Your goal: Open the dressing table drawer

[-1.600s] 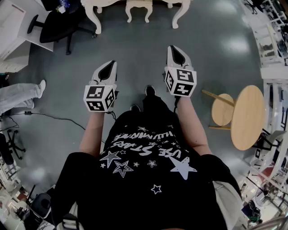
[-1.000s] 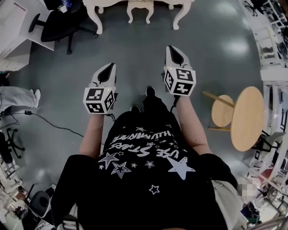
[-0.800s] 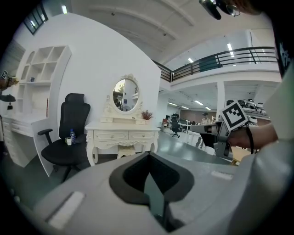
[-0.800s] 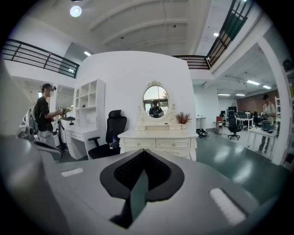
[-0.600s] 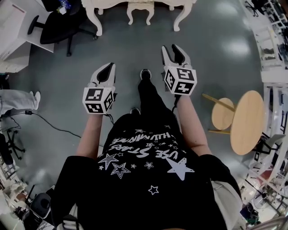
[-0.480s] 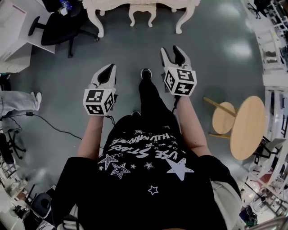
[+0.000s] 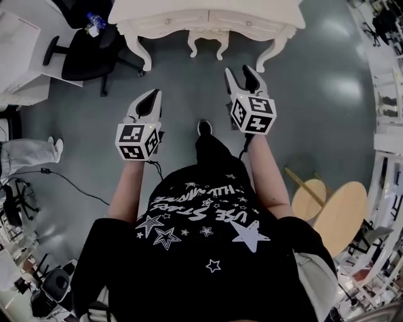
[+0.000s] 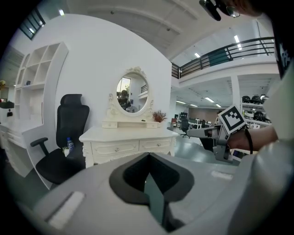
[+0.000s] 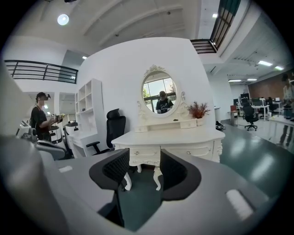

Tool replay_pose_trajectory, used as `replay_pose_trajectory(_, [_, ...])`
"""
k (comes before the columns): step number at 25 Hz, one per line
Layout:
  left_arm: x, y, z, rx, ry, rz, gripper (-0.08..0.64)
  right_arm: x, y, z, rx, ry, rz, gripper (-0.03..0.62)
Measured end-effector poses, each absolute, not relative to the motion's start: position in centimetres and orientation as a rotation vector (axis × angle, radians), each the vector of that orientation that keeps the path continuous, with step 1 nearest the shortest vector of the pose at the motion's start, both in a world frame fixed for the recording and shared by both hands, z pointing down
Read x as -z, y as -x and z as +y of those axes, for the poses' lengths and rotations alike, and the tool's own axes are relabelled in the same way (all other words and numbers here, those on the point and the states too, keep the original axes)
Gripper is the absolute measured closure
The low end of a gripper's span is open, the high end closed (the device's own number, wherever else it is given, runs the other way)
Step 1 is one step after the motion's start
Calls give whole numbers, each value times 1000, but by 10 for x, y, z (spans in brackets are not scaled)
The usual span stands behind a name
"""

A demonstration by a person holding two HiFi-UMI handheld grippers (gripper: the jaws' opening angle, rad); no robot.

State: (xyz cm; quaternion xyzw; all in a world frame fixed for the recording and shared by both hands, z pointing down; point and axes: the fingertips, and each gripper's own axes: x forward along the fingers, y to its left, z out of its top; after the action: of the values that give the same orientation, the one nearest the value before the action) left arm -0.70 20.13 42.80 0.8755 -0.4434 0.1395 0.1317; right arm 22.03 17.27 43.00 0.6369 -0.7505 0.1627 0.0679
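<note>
Left gripper [image 7: 150, 95]: jaws pressed together, nothing caught between them. It's held in the air out front, well short of the furniture.

Right gripper [image 7: 242, 73]: jaws spread apart with nothing in the gap. Only floor [image 9: 138, 193] and table legs are seen through it.

Dressing table [image 7: 208, 17]: white, with curvy legs. It's found straight ahead of both sets of jaws and well apart from them, touched by neither.

Drawers: two are set side by side in the table front, both shut flush. In the right gripper view the left drawer [image 9: 138, 153] is seen just above the gap between the jaws, and the other drawer [image 9: 195, 149] is past the right-hand jaw. In the left gripper view both are lined up just over the closed tips.

Mirror [image 9: 158, 95]: oval, stood on the tabletop, high above the jaws in both gripper views.

Dried plant [image 9: 198, 110]: parked on the tabletop, up and to the right of the right gripper's jaws.

Office chair [image 7: 85, 53]: black, placed beside the table, off to the left of the left gripper's jaws.

Water bottle [image 7: 96, 20]: spotted by the chair; whether it's actually resting on it can't be told.

Round wooden table [image 7: 343, 214]: behind and to the right of the right gripper, well apart.

Another person [image 9: 41, 121]: seen standing far off to the left of the right gripper's jaws.
</note>
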Motion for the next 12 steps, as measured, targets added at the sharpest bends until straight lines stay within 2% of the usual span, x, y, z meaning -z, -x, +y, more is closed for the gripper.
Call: replay_pose_trajectory(12, [-418,-38,50,-354,-2490,-1396,560,-423,-256,-2,-458,-1805,-2352,360])
